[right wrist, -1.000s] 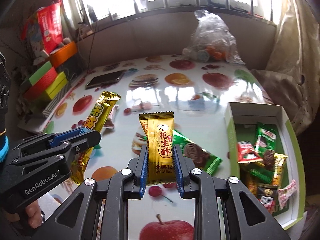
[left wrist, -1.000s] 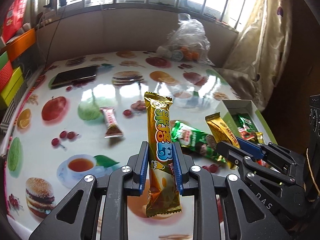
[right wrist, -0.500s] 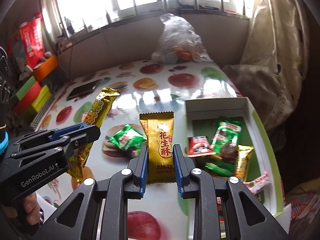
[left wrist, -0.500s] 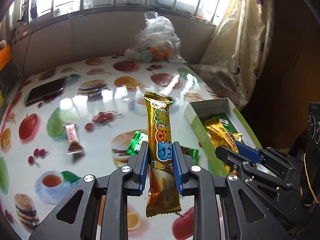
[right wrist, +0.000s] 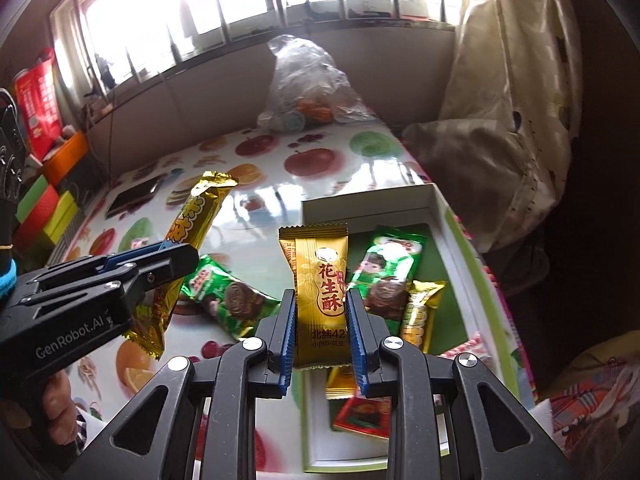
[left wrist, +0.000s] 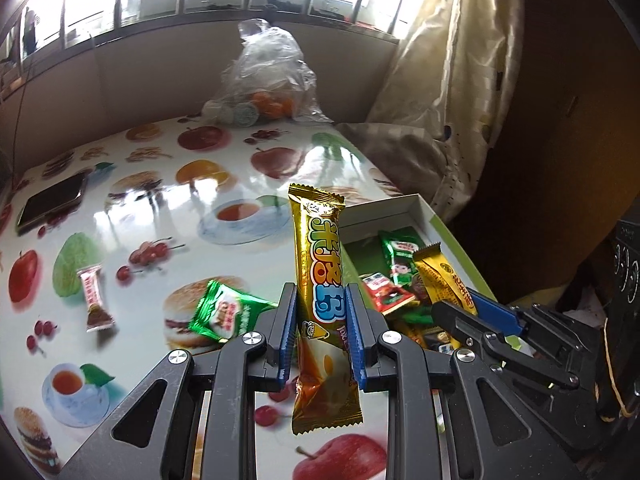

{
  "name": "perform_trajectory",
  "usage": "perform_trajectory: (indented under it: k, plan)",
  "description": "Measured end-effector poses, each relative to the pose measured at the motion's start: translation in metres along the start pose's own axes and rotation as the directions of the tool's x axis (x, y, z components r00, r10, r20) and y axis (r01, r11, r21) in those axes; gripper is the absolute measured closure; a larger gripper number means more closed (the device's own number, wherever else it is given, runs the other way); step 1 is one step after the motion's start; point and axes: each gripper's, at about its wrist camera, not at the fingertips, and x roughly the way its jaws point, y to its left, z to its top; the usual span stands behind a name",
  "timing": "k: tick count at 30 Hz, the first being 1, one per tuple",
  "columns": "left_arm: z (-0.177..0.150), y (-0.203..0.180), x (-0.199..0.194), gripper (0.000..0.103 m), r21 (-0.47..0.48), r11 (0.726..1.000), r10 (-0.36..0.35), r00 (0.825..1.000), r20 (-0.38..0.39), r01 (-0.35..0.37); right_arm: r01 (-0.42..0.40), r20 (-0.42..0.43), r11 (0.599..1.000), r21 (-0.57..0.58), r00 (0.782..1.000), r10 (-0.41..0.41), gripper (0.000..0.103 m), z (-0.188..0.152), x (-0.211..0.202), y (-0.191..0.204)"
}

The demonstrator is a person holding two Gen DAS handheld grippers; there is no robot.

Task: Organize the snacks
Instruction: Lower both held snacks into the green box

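Two snacks were in your tongs, one each. Your left gripper (left wrist: 321, 326) clenched the long gold bar (left wrist: 320, 280), its long axis running up and away over the fruit-print table (left wrist: 160, 200). Your right gripper (right wrist: 321, 328) clenched the gold packet (right wrist: 320, 280), upright, reading "花生酥", above the white box (right wrist: 440, 208). One green packet (left wrist: 224, 314) and one small pink candy (left wrist: 94, 300) lay on the table.
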Motion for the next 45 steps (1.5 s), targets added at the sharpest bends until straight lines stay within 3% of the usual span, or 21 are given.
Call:
perform_trajectory:
  k: [21,45]
  plan:
    - [0.022,-0.038,0.06,0.079,-0.007,0.993,-0.116,0.99,-0.075,0.116,0.124,-0.057,0.989,0.081,0.991,-0.119,0.08,-0.011,0.007,-0.059]
    - [0.011,-0.064,0.099,0.079,0.034,0.995,-0.093,0.984,-0.151,0.099,0.187,-0.095,0.979,0.084,0.979,-0.179,0.08,-0.022,0.022,-0.074]
